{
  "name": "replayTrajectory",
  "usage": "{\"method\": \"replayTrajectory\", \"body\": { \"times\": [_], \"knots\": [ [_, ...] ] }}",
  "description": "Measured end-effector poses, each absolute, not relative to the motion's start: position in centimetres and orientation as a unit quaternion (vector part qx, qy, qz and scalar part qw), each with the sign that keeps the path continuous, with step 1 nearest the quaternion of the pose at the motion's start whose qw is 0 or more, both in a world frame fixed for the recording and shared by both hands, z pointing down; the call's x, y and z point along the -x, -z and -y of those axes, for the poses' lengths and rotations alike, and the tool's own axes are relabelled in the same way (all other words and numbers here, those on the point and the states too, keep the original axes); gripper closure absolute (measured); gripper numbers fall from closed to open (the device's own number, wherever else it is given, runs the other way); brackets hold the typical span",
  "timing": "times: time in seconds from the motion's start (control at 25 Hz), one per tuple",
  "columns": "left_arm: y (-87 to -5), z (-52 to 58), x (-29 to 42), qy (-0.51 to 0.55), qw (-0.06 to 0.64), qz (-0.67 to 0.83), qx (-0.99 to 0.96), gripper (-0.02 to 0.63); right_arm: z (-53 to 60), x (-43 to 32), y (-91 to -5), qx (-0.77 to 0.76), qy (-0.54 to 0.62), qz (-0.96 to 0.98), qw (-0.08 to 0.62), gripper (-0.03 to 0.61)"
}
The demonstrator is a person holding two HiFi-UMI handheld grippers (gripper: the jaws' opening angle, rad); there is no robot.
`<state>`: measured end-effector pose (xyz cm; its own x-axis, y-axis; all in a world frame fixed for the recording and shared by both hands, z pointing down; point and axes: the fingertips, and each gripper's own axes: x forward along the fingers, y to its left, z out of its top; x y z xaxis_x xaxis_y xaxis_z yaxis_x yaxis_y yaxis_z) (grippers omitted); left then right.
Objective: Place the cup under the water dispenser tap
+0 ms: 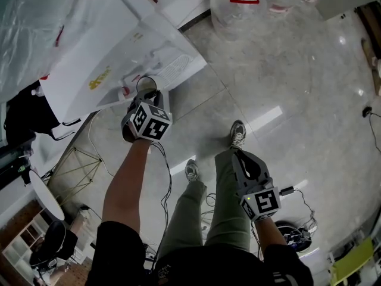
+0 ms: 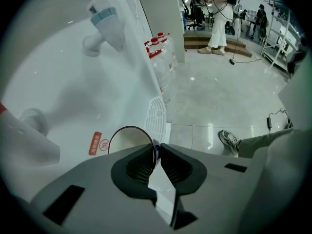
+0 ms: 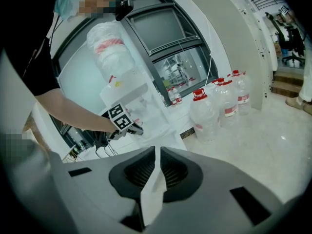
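Observation:
My left gripper is shut on the rim of a clear plastic cup in front of the white water dispenser. In the left gripper view the jaws pinch the cup's wall, and its round rim hangs before the dispenser's front panel. The blue tap is up and to the left of the cup, apart from it. A second tap shows at the left edge. The slotted drip tray lies just right of the cup. My right gripper hangs shut and empty over the person's leg.
Large water bottles with red caps stand on the tiled floor beside the dispenser. A red warning sticker is on the panel. Cables trail across the floor by the person's shoes. Other people stand far off.

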<state>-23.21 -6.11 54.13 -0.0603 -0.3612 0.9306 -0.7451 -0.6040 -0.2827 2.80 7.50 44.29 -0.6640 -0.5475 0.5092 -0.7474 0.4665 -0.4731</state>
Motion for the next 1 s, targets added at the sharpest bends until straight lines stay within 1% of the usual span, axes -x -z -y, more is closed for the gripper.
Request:
{"method": "replayTrajectory", "body": {
  "times": [0.16,0.44,0.72,0.8,0.88,1.0],
  "knots": [
    [-54.6,6.2,23.1,-0.606,0.156,0.408,-0.664,0.560,-7.3,-2.7,-44.4,-0.387,-0.347,0.843,0.140,0.532],
    [-55.1,6.5,22.8,-0.622,0.128,0.410,-0.654,0.560,-7.9,-2.6,-44.9,-0.384,-0.354,0.841,0.144,0.532],
    [-55.2,6.5,22.8,-0.623,0.091,0.427,-0.649,0.543,-8.2,-2.8,-45.0,-0.389,-0.355,0.838,0.141,0.532],
    [-55.0,6.4,22.7,-0.618,0.089,0.431,-0.652,0.527,-8.1,-2.8,-44.7,-0.392,-0.356,0.837,0.139,0.532],
    [-54.8,6.3,22.6,-0.610,0.088,0.435,-0.656,0.487,-8.3,-2.8,-44.6,-0.393,-0.355,0.837,0.140,0.532],
    [-54.3,5.9,22.4,-0.596,0.083,0.444,-0.665,0.465,-8.5,-2.6,-44.4,-0.392,-0.353,0.837,0.144,0.532]
  ]
}}
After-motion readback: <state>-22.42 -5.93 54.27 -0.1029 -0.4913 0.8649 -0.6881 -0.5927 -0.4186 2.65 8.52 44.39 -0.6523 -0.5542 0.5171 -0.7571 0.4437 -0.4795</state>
